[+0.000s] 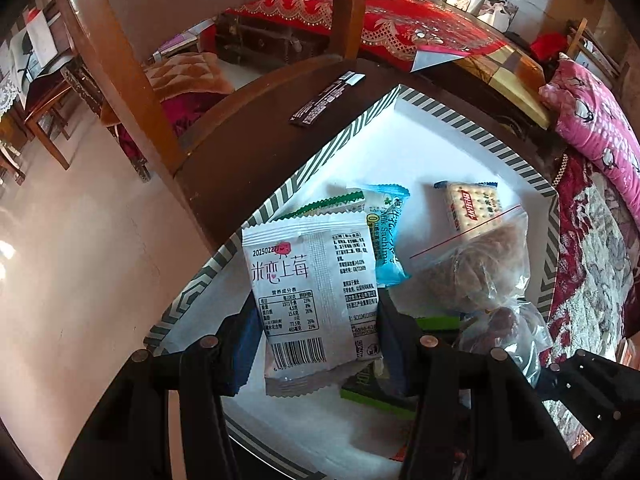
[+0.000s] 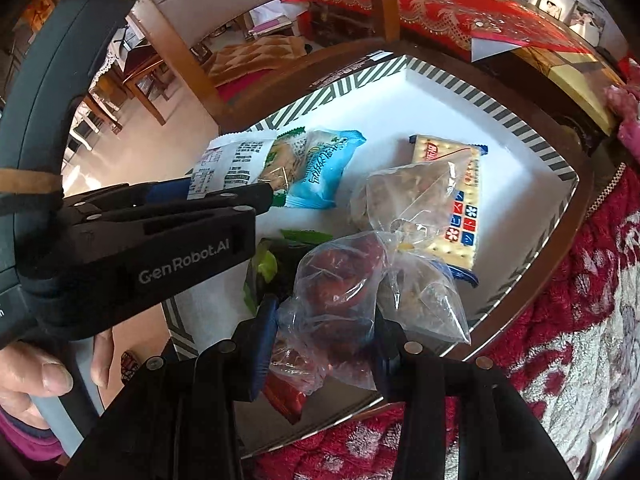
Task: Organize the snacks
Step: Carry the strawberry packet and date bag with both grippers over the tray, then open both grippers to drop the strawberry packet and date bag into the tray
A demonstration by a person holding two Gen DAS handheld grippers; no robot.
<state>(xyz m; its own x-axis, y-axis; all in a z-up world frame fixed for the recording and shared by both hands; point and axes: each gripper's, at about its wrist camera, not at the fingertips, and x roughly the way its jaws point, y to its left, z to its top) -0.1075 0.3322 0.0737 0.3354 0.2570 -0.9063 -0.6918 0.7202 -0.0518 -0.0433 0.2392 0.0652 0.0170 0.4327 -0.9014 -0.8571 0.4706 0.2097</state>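
Observation:
My left gripper [image 1: 316,344] is shut on a white snack packet [image 1: 312,288] with a barcode, held over the near left part of a white box with a grey-striped rim [image 1: 460,120]. In the right wrist view the left gripper [image 2: 224,194] and its packet [image 2: 232,164] come in from the left. My right gripper [image 2: 324,342] is shut on a clear plastic bag of dark red fruit [image 2: 336,300], hanging above the box rim [image 2: 460,84]. That bag [image 1: 504,320] also shows at lower right in the left wrist view.
In the box lie a blue sachima packet [image 2: 320,168], a cracker packet [image 2: 460,216], a zip bag of brown pieces [image 2: 400,196] and a green packet [image 2: 264,268]. A black sachet [image 1: 326,100] lies on the dark wooden seat. A red blanket [image 2: 560,320] borders the right.

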